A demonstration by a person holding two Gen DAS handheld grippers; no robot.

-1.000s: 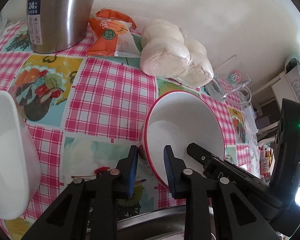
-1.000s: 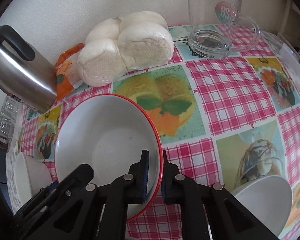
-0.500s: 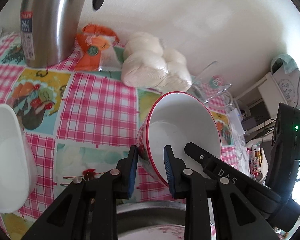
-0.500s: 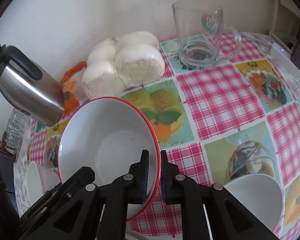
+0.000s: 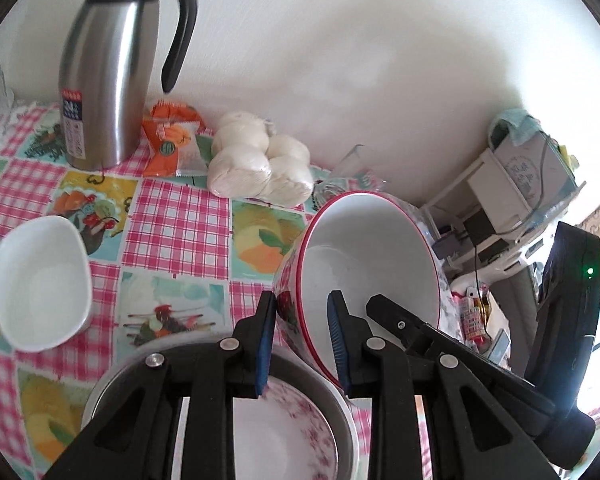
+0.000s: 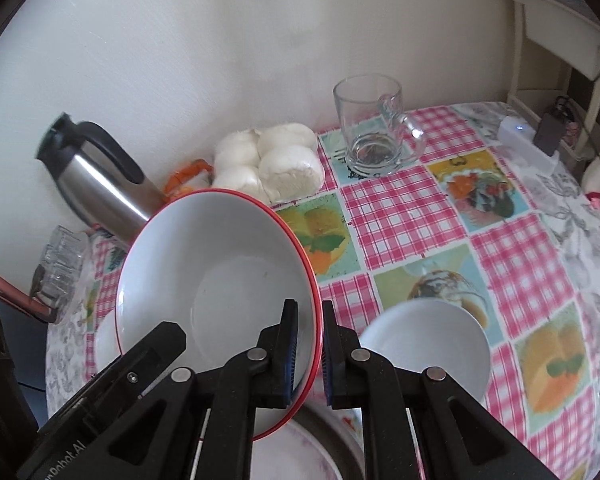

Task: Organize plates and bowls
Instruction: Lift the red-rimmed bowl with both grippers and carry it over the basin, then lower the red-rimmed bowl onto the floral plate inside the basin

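both the left gripper (image 5: 302, 334) and right gripper (image 6: 309, 354) pinch the red-rimmed bowl (image 6: 220, 276) aloft, which next likely needs lowering onto the floral plate (image 5: 284, 436) in the metal basin (image 5: 112, 376).

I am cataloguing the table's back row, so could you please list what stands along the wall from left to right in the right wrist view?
Steel thermos jug → orange snack packet → bag of white buns → glass mug.

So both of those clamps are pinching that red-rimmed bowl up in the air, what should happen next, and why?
Probably lower it gently into the metal basin below. The red-rimmed bowl hangs tilted off the table, with the left gripper and right gripper each straddling its rim, and a flowered plate already lies in that basin, so stacking there seems likely.
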